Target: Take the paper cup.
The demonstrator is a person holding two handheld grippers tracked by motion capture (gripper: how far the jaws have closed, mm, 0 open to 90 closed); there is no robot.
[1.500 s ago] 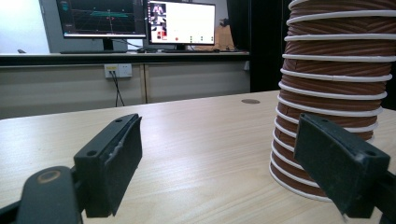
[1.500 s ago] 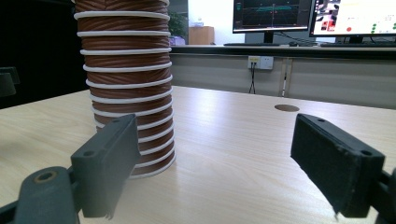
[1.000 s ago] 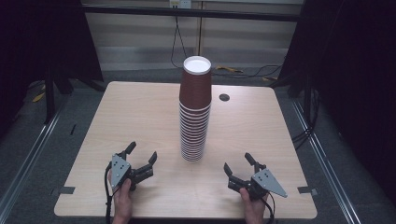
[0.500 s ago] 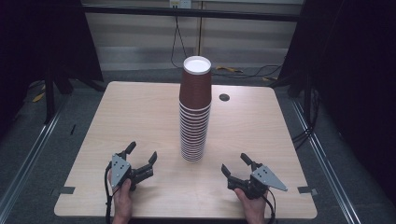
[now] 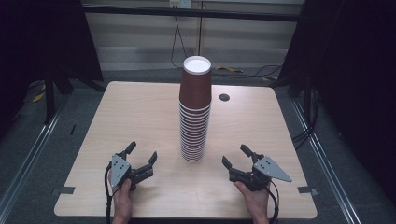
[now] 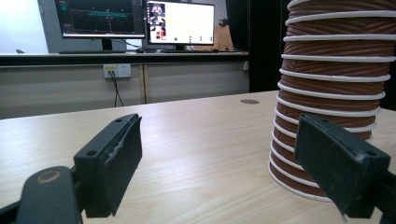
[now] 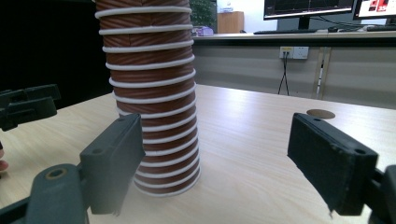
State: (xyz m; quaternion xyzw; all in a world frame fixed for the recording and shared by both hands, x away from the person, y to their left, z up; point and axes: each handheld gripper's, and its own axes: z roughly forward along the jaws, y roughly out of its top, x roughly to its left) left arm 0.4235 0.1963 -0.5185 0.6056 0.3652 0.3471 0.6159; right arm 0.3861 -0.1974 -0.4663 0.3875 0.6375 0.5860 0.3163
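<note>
**Grippers poised either side of cup tower**

Meanwhile, a tall stack of brown paper cups (image 5: 195,112) is standing upside down near the middle of the wooden table (image 5: 140,107), its white base uppermost. The left gripper (image 5: 141,159) is resting near the front edge, jaws spread wide and empty, well apart from the stack. The right gripper (image 5: 237,156) is hovering on the other side, jaws likewise gaping with nothing between them. The work appears to be at its opening step: an approach toward the cups, none yet touched. The next move likely calls for reaching up to the topmost cup and closing gently on its wall. Against a second ago, the right gripper is sitting slightly higher and nearer the stack; the left is unchanged.
</note>
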